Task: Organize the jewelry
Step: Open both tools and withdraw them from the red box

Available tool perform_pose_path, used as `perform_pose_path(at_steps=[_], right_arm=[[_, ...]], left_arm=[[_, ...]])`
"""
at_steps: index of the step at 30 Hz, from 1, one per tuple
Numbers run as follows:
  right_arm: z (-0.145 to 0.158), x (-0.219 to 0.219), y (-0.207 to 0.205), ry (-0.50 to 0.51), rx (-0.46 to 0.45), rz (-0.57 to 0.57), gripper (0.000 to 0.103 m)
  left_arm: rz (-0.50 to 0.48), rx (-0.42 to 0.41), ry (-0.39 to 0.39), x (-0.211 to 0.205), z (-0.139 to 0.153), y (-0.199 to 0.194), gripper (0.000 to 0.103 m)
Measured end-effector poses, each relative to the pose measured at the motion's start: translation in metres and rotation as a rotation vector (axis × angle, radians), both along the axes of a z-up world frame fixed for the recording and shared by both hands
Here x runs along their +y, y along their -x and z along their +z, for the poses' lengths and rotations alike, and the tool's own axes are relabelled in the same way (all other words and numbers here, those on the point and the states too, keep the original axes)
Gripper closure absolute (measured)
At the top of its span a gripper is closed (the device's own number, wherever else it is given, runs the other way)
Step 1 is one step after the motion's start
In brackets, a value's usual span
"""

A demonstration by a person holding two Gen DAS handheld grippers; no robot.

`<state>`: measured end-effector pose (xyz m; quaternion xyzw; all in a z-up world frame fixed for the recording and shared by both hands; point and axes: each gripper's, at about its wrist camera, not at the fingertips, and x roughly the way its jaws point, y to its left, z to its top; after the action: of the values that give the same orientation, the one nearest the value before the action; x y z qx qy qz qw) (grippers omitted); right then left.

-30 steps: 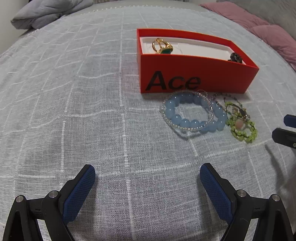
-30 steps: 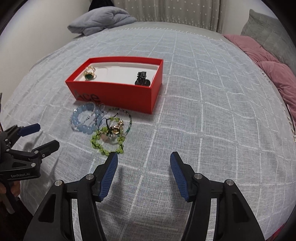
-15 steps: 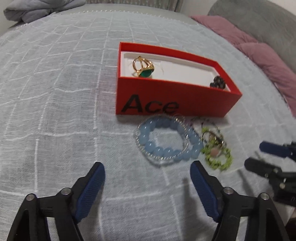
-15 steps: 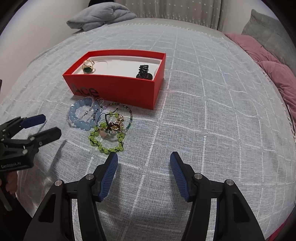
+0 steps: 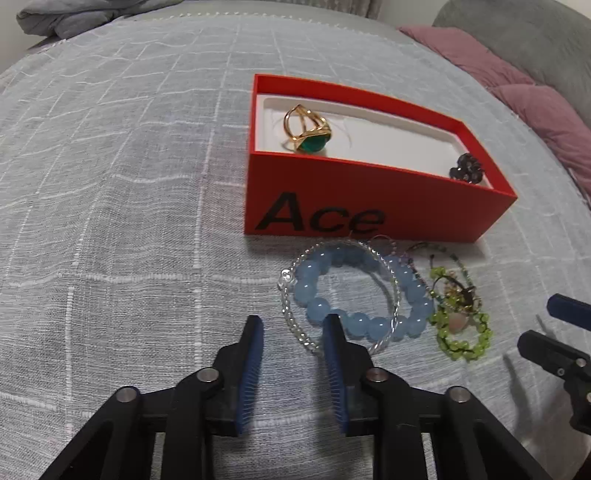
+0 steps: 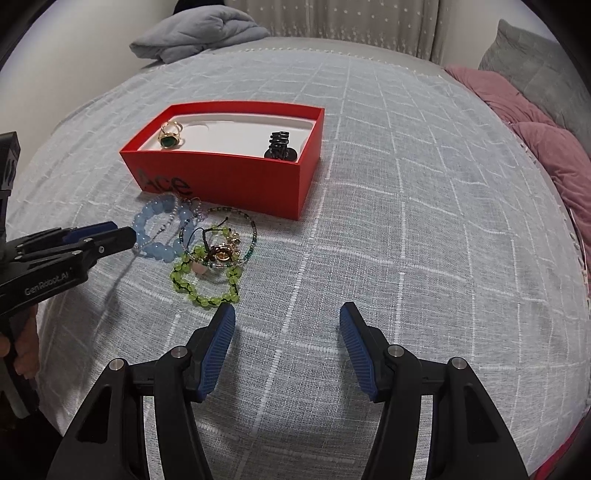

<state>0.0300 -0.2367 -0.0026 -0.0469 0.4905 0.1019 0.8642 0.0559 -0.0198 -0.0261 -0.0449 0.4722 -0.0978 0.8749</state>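
Note:
A red "Ace" box (image 5: 369, 206) (image 6: 229, 177) sits on the bed and holds a gold ring with a green stone (image 5: 306, 129) (image 6: 170, 134) and a black hair claw (image 6: 279, 146) (image 5: 466, 171). In front of it lie a blue bead bracelet (image 5: 354, 295) (image 6: 157, 230), a clear bead bracelet (image 5: 295, 328), a green bead bracelet (image 5: 463, 332) (image 6: 207, 280) and a small tangle of charms (image 6: 221, 251). My left gripper (image 5: 295, 328) (image 6: 118, 230) is half closed, empty, at the blue bracelet's near edge. My right gripper (image 6: 288, 317) is open, just right of the green bracelet.
The bed has a grey checked cover (image 6: 406, 221). A grey folded blanket (image 6: 199, 35) lies at the far end. Pink pillows (image 6: 535, 140) and a grey cushion (image 6: 535, 59) line the right side.
My left gripper has moved forward and right to the blue bracelet and its jaws have narrowed from wide open. My right gripper has come a little closer to the jewelry pile.

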Motion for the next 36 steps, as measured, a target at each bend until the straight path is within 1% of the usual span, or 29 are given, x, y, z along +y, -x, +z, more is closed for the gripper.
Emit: perform_pose_path(at_steps=[3,5,12,14,18,25,36], right_arm=[[0.000,0.000,0.000,0.000,0.002,-0.002,0.041],[-0.001,0.001,-0.001,0.002,0.004,-0.002,0.041],[-0.002,0.002,-0.001,0.007,0.006,-0.004,0.041],[-0.003,0.003,-0.002,0.008,0.008,-0.005,0.041],[-0.006,0.004,-0.004,0.011,0.013,-0.010,0.041],[-0.005,0.006,-0.006,0.004,0.006,-0.017,0.041],[-0.003,0.017,-0.008,-0.006,-0.001,0.002,0.041]], left_arm=[[0.001,0.000,-0.018,-0.002,-0.001,0.000,0.084],[0.001,-0.001,-0.047,-0.006,-0.003,-0.001,0.092],[-0.014,-0.035,-0.181,-0.022,-0.007,-0.001,0.101],[-0.014,-0.038,-0.193,-0.024,-0.006,-0.001,0.102],[-0.009,-0.034,-0.172,-0.021,-0.003,-0.004,0.103],[0.001,-0.049,-0.136,0.004,0.002,0.015,0.103],[0.026,-0.083,-0.135,0.024,0.013,0.025,0.103]])
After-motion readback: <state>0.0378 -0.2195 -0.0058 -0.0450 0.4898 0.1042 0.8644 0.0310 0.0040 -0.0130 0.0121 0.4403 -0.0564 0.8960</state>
